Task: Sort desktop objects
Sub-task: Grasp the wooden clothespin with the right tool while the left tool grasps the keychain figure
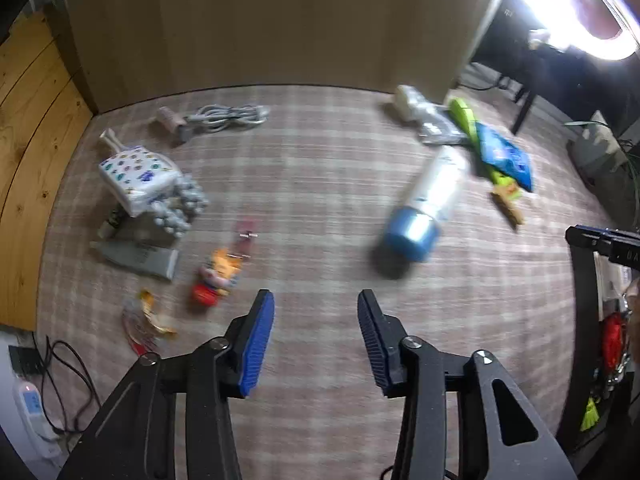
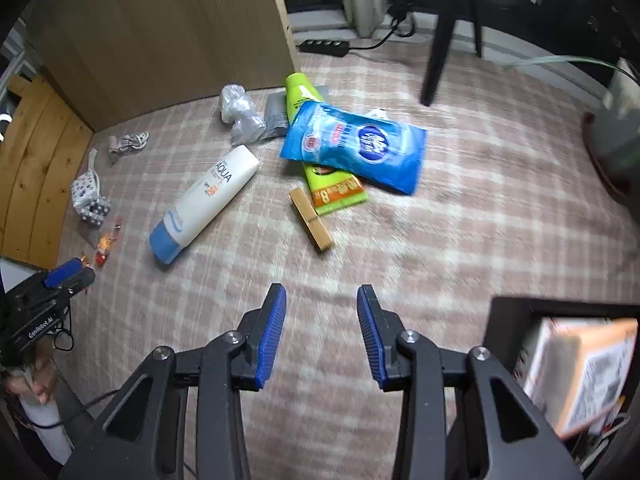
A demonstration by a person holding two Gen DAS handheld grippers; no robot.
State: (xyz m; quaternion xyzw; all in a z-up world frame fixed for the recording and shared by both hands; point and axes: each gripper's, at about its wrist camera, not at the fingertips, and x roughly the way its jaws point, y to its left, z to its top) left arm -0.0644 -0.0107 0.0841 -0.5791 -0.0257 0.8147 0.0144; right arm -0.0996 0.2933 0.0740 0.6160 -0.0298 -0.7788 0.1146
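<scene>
Two blue-padded grippers hang over a pink plaid cloth [image 2: 460, 216] strewn with small household items. The left gripper [image 1: 316, 340] has its jaws spread wide, with nothing between them and only bare cloth beneath. The right gripper [image 2: 321, 330] is likewise parted and empty-handed.

From the right wrist view, a white tube with a blue cap [image 2: 204, 204], marked AQUA, lies on its side ahead and to the left of the right gripper, cap toward the camera. Just right of it a wooden clothespin [image 2: 312, 220] rests on the cloth, its far end touching a green tube [image 2: 320, 148] that runs beneath a blue packet [image 2: 356, 146]. Behind these sit a grey sachet [image 2: 276, 118] and a crumpled clear plastic bag [image 2: 240, 114], close to a light wooden panel [image 2: 160, 40].

Seen from the left wrist, a second cluster lies well apart on the far left: a patterned white pouch [image 1: 136, 176] with a bunch of pale beads [image 1: 180, 204] touching it, a grey tube [image 1: 140, 258] just in front, a coiled grey cable [image 1: 224, 118] nearer the panel, a small cartoon figure charm [image 1: 216, 276] and a crinkled wrapper [image 1: 148, 316]. This view is motion-blurred, so finer details cannot be made out.

At lower right of the right wrist view, an orange-edged box [image 2: 580, 368] sits inside a dark container [image 2: 504, 320].
</scene>
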